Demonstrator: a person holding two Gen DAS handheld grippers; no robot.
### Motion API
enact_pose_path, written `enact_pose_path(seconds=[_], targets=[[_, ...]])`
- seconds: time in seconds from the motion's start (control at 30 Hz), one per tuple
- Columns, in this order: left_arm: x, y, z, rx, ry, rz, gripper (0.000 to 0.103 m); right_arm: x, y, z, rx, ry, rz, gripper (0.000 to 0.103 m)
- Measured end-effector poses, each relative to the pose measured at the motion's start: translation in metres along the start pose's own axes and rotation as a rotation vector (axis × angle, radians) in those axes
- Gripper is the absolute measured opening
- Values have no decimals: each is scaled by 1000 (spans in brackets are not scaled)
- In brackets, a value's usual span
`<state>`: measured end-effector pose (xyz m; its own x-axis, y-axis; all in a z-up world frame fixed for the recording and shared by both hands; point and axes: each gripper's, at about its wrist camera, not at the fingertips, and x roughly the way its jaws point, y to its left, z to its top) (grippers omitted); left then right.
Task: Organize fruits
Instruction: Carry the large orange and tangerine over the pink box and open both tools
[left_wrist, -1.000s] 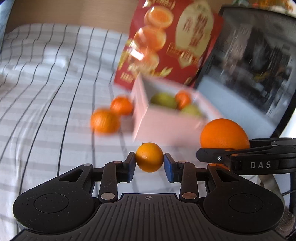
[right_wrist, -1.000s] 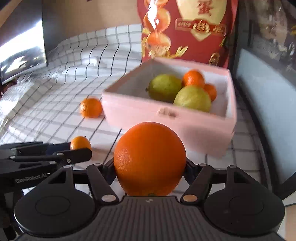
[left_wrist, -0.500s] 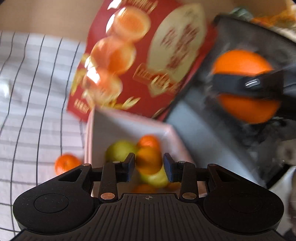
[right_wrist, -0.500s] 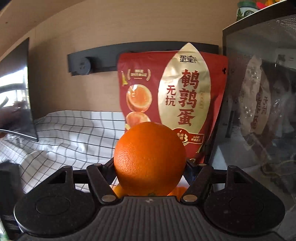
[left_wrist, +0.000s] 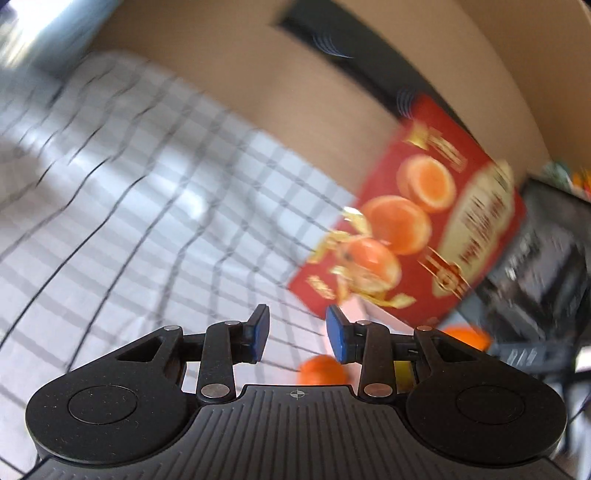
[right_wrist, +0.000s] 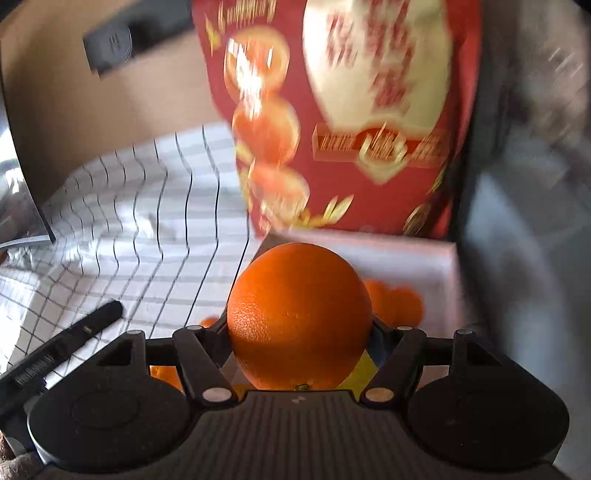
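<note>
My right gripper (right_wrist: 299, 325) is shut on a large orange (right_wrist: 299, 314) and holds it over the near left part of the pink box (right_wrist: 447, 266). Small oranges (right_wrist: 395, 302) lie in the box behind it. My left gripper (left_wrist: 297, 334) is open and empty, raised over the checked cloth left of the box. A small orange (left_wrist: 321, 369) shows below its right finger. The large orange (left_wrist: 467, 336) in the right gripper shows at the right edge. The left gripper's side (right_wrist: 62, 358) shows at lower left in the right wrist view.
A red snack bag (right_wrist: 351, 110) stands behind the box. A dark appliance (left_wrist: 546, 266) stands to its right. A white checked cloth (left_wrist: 129, 203) covers the surface. A small orange (right_wrist: 166, 373) lies on the cloth left of the box. A dark screen (right_wrist: 18, 184) stands at far left.
My left gripper let go of the small orange over the box, opened, and swung up and left. My right gripper tilted down over the box with the large orange.
</note>
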<state>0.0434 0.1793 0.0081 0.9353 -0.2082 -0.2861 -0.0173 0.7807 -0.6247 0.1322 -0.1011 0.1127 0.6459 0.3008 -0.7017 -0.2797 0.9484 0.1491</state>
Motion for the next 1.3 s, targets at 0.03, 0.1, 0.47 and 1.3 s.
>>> enact_pose_path(seconds=[0.03,0.1,0.47,1.3], targets=[[2,10,3,-45,20,20,38,12,4,-3,-6,25,-5,70],[2,24,9,-133,30,41,38,36,10,-10,-20,73,-25,70],[-3,11,0,-3,31,61,38,46,34,-27,-148,121,-84,71],[-4,14,-1,-3,37,56,38,-5,16,-16,-103,-93,-39,73]])
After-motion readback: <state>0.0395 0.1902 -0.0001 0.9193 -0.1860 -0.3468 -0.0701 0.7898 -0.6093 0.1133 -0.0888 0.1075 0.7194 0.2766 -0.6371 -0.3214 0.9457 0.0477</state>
